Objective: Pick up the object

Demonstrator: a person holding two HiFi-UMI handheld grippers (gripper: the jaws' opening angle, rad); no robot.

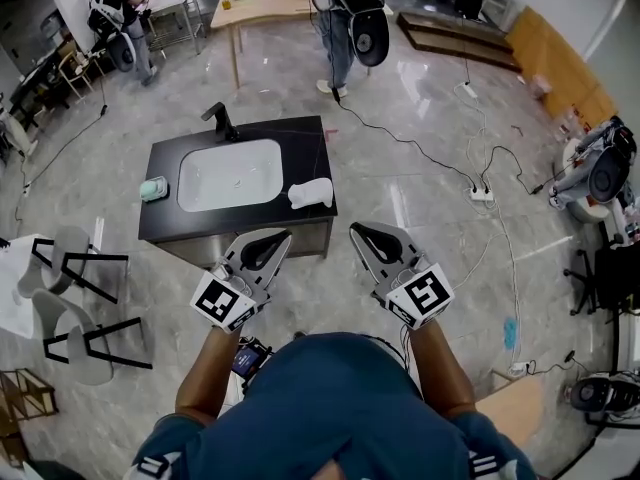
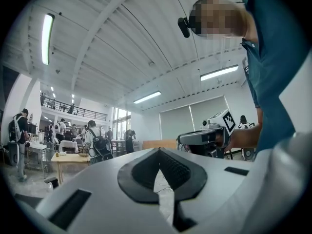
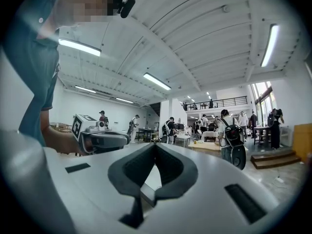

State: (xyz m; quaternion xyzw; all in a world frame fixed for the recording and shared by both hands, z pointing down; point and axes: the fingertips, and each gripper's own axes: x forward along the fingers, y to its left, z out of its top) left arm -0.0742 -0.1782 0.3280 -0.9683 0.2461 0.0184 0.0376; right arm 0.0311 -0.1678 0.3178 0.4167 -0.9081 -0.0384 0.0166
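Bright, even illumination from ceiling strip lights (image 2: 48, 38). Glossy floor (image 1: 430, 98) shows glare. Both gripper views exhibit fisheye distortion and dark vignetted corners.

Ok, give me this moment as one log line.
left gripper: shut, empty | right gripper: shut, empty | both near counter front | cloth on counter beside sink, untouched

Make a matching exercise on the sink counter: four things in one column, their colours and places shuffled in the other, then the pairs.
Things:
1. faucet
2. cloth
3. pale green item
4. basin

Descriptions:
A. white, sunk in the middle of the black counter
B. on the counter, left of the basin
C. black, at the basin's far left corner
D. white, crumpled, on the counter right of the basin

Pairs: 1-C; 2-D; 3-B; 4-A
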